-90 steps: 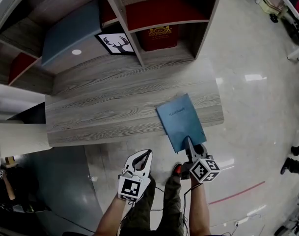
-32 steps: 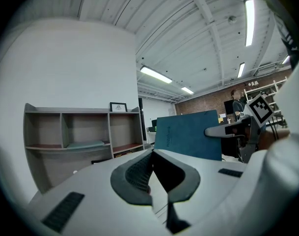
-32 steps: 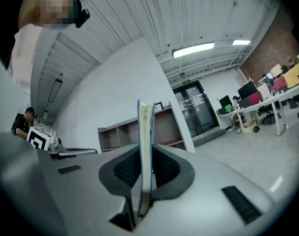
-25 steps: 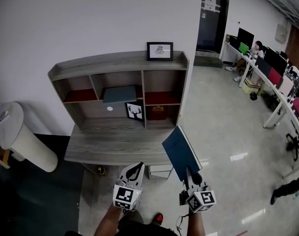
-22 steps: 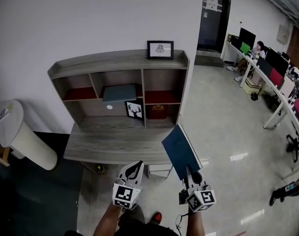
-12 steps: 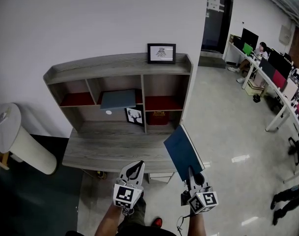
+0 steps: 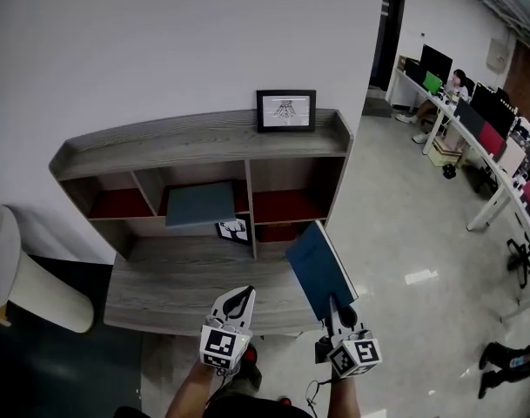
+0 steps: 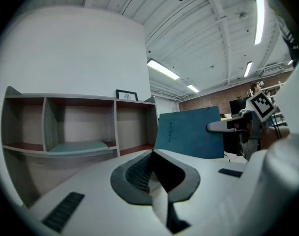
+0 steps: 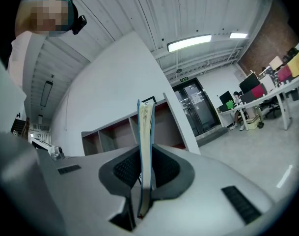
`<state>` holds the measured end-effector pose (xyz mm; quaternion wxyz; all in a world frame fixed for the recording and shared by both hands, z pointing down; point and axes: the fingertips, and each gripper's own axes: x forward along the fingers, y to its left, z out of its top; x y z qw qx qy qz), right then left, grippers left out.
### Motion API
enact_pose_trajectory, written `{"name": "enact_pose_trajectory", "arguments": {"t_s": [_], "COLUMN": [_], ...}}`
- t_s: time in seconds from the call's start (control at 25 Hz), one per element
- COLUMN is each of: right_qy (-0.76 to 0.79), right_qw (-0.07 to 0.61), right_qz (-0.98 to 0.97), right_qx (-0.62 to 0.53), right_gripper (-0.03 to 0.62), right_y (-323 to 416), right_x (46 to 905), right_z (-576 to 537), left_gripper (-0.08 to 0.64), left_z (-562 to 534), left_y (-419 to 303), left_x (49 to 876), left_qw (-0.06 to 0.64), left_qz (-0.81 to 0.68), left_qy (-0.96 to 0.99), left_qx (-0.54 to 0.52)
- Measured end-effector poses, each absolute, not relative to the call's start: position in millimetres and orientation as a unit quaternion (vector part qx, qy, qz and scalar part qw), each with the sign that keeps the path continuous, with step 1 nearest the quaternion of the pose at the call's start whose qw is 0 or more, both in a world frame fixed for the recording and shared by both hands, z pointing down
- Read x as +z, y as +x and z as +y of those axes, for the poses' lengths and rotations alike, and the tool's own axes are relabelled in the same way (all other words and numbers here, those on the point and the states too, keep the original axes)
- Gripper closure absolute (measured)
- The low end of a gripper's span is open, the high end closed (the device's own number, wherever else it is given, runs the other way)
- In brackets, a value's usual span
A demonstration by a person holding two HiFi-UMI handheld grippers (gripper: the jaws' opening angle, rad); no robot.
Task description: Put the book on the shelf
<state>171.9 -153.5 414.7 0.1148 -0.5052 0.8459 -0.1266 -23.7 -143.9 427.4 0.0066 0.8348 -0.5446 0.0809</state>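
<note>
A blue notebook (image 7: 317,268) stands upright in my right gripper (image 7: 337,305), which is shut on its lower edge; in the right gripper view the notebook (image 9: 145,156) shows edge-on between the pads. It hangs in the air in front of the grey wooden shelf unit (image 7: 204,133), near its right-hand red-floored compartment (image 7: 286,205). My left gripper (image 7: 237,301) is shut and empty, low at the left of the book. In the left gripper view the notebook (image 8: 188,132) is at the right with the shelf unit (image 8: 66,124) behind.
A grey-blue book (image 7: 199,204) lies flat in the middle compartment. A small deer picture (image 7: 232,230) leans below it, a framed picture (image 7: 285,110) stands on top. The desk surface (image 7: 177,281) juts out below. A white cylinder (image 7: 21,277) stands left; office desks (image 7: 499,172) right.
The view has drawn closer to the shelf and tipped down a little. The notebook stays upright in my right gripper. Earlier still, the book lay flat at the desk's edge.
</note>
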Motion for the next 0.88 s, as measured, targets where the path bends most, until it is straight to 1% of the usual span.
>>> {"name": "enact_pose_trajectory", "arguments": {"t_s": [0.32, 0.88], "right_qy": [-0.529, -0.584], "right_qw": [0.117, 0.123], "right_qz": [0.83, 0.788], "right_qx": [-0.135, -0.153], "right_gripper": [0.531, 0.531], "right_y": [156.8, 155.2], "right_x": [418.5, 436.8], "right_z": [-220.3, -311.1], "left_gripper": [0.554, 0.554], "left_z": [-205.0, -284.9], "left_y": [-32.5, -52.8], "left_x": [427.6, 440.0], "left_qw": [0.005, 0.014], "left_qz": [-0.512, -0.465], "left_qy": [0.855, 0.881], "left_qx": [0.081, 0.082]}}
